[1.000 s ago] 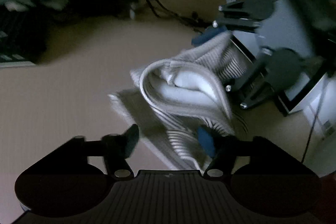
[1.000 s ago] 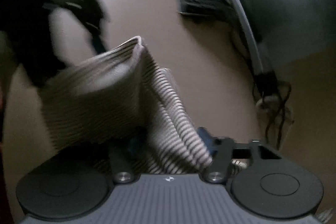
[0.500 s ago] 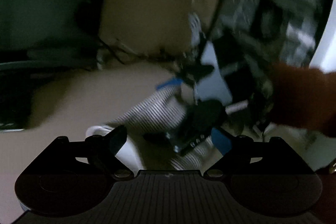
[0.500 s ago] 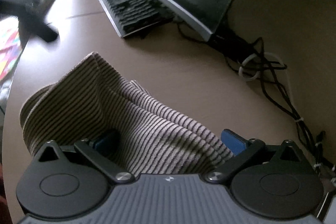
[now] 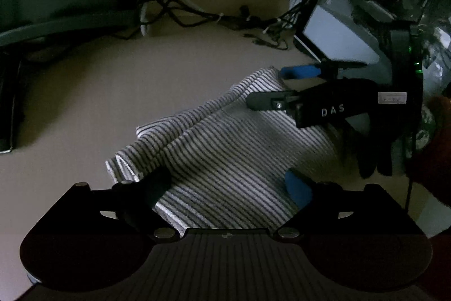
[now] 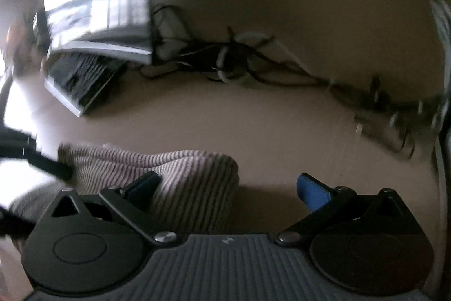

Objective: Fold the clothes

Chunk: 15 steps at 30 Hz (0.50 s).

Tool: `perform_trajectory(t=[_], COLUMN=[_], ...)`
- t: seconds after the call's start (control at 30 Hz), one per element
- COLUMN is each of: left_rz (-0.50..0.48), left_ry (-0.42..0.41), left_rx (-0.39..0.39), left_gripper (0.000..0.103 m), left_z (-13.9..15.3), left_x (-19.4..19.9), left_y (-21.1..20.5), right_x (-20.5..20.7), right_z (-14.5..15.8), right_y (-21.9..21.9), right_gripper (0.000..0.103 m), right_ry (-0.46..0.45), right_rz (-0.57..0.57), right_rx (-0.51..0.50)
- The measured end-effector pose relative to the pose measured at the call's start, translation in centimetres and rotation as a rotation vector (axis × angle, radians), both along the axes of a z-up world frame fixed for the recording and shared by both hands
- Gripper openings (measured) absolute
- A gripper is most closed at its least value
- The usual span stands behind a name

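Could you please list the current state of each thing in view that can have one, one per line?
Grey-and-white striped knit garment: folded into a bundle, lying on the beige desk.
Left gripper: jaws opening, garment between them, not pressed.
Right gripper: open, holding nothing; garment's edge by its left finger.
Dark keyboard: propped tilted under the monitor.
Black and white cables: tangled against the wall.

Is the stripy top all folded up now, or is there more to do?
Mostly folded: the striped top lies doubled over on the desk. Nothing is in hand; the left gripper, its fingers opening, and the right gripper, open, grip no cloth. Left to do: perhaps tidying the loose layered edge on the left.
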<state>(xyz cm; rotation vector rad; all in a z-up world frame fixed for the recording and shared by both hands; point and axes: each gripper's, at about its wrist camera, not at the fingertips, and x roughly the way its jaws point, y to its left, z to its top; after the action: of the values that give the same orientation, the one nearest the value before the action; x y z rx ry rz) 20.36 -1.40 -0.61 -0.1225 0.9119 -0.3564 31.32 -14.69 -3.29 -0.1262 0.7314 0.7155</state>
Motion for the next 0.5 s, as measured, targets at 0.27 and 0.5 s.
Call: perform_trajectory(t=[0.27,0.5], left_rz=[0.008,-0.049], left_ry=[0.003,-0.045], left_rx=[-0.028,0.143], left_gripper=[0.095,0.096], left_z=[-0.7,0.9], left_x=[0.1,1.0], left_y=[0.9,2.9], right_x=[1.1,-2.3], right_z=[-1.6,1.9], right_y=[-0.1,-0.7], right_gripper=[0.103,0.103], right_ry=[0.066,0.046], right_rz=[-0.044,-0.151], right_rx=[0.076,-0.009])
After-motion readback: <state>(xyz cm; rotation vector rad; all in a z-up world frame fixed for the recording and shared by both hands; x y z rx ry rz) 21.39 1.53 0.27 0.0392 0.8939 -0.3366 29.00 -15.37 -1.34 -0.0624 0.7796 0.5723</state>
